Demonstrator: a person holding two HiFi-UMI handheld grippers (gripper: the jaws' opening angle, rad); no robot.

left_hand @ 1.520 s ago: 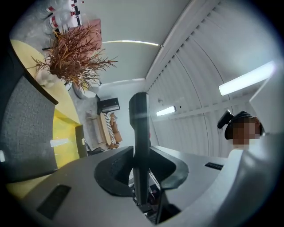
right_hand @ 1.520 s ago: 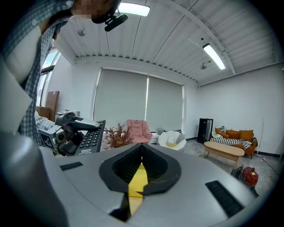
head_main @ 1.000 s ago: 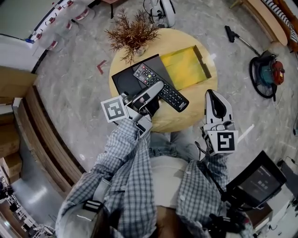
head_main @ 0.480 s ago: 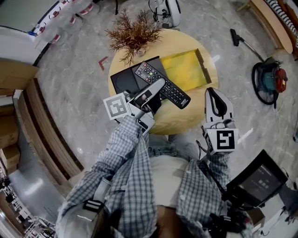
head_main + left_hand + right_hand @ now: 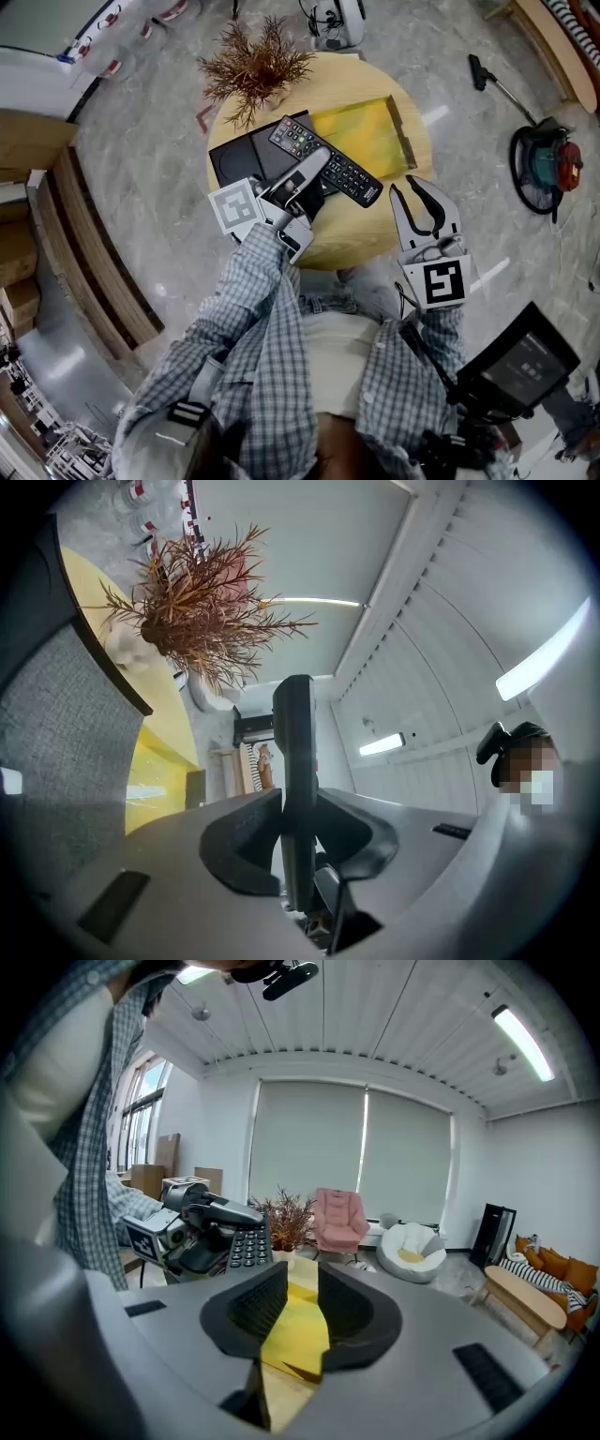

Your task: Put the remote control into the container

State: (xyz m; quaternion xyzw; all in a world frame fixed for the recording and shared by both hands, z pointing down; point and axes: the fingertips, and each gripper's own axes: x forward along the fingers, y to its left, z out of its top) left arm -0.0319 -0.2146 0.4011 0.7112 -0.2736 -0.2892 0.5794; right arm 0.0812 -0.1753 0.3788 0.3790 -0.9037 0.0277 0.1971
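The black remote control [image 5: 339,170] is lifted above the round wooden table [image 5: 361,230], and my left gripper [image 5: 311,174] is shut on its middle. In the left gripper view the remote control [image 5: 295,752] stands edge-on, pinched between the two pads. The yellow container [image 5: 366,136] lies on the far right part of the table, just beyond the remote's far end. My right gripper [image 5: 410,193] hovers at the table's near right edge, and its jaws are opening with nothing between them. In the right gripper view the container [image 5: 298,1330] shows through the gap.
A flat black box [image 5: 242,161] lies on the table under the remote's left part. A dried brown plant [image 5: 253,66] stands at the table's far left edge. A vacuum cleaner [image 5: 539,159] sits on the floor to the right.
The right gripper's jaws, shut before, have parted. The left gripper still holds the remote and has shifted slightly toward the container.
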